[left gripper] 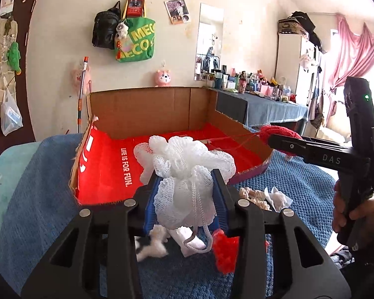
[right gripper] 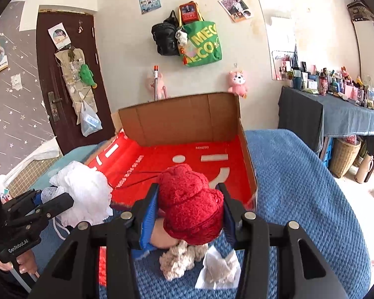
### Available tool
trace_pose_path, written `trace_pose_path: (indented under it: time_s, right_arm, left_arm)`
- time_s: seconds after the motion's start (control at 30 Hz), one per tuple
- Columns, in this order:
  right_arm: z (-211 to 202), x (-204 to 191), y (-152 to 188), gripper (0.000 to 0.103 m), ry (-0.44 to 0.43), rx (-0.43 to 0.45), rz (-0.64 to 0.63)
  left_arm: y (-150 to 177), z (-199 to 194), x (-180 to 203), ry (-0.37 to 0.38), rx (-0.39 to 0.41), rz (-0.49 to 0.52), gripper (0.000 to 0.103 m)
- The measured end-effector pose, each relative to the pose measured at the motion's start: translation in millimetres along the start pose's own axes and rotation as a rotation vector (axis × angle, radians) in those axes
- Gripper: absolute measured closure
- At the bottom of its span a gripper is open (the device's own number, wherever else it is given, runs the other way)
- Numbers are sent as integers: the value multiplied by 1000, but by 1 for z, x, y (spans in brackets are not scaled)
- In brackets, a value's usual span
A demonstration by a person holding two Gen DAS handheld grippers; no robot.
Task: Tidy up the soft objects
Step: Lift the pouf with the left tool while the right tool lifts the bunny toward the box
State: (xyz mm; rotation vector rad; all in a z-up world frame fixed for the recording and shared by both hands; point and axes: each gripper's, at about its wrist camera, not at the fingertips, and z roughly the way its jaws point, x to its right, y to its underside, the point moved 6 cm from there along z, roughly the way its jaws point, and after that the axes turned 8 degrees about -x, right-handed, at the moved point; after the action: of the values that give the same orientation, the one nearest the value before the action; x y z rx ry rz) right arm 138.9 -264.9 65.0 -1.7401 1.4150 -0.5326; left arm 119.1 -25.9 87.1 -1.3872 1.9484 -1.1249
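My left gripper [left gripper: 187,178] is shut on a white mesh bath pouf [left gripper: 184,159], whose cord loop hangs below the blue pads. It is held above the near edge of an open cardboard box [left gripper: 162,109] with a red floor. In the right wrist view my right gripper [right gripper: 188,186] is shut on a red woolly bundle [right gripper: 189,204], also just before the box [right gripper: 182,119]. A red strand trails from the bundle into the box. The left gripper [right gripper: 59,199] with the pouf [right gripper: 82,191] shows at the left there. The right gripper [left gripper: 281,142] with the bundle [left gripper: 274,130] shows at the right of the left wrist view.
A blue blanket [right gripper: 299,186] covers the bed under the box. On it, below the grippers, lie a beige knitted piece [right gripper: 177,259], a white tissue [right gripper: 219,269], a red mesh item [left gripper: 225,251] and a white fluffy scrap [left gripper: 152,244]. A cluttered table [right gripper: 336,109] stands at the right.
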Motion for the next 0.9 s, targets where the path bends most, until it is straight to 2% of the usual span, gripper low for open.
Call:
trace_pose_path:
  time_s: [0.17,0.27,0.43,0.57,0.63,0.67,0.7,0.83,0.87,0.9]
  right_arm:
    - [2,-2,-10,55,-3,17,1]
    - [4,-2,-11,55,-1,17,0]
    - [10,-1,-9,55,-24,-4,15]
    - [14,0,1,54,-20,-25,19]
    - [17,0,10,54,-18,-47,20]
    - [18,0,14,54,-15,-57,20]
    - [21,1,21,52,-13,-73,20]
    - [29,5,40,51,-21,-121,43]
    - [31,6,44,47,-22,-129,47]
    - [33,8,49,38,-18,-140,50]
  left_arm:
    - [-1,-1,-1,11,-14,-8,75]
    - [-4,-2,-4,12,-15,-14,76]
    - [10,10,-3,36,-69,-20,76]
    - [23,12,-2,50,-78,-14,74]
    - [30,13,-3,34,-81,-13,50]
    - [32,13,-3,26,-89,-13,25]
    - [35,13,-2,25,-87,-13,20]
    - [44,18,-3,0,-101,-10,20]
    - [45,20,-6,-11,-106,-12,20]
    - [46,22,-7,-17,-112,-15,20]
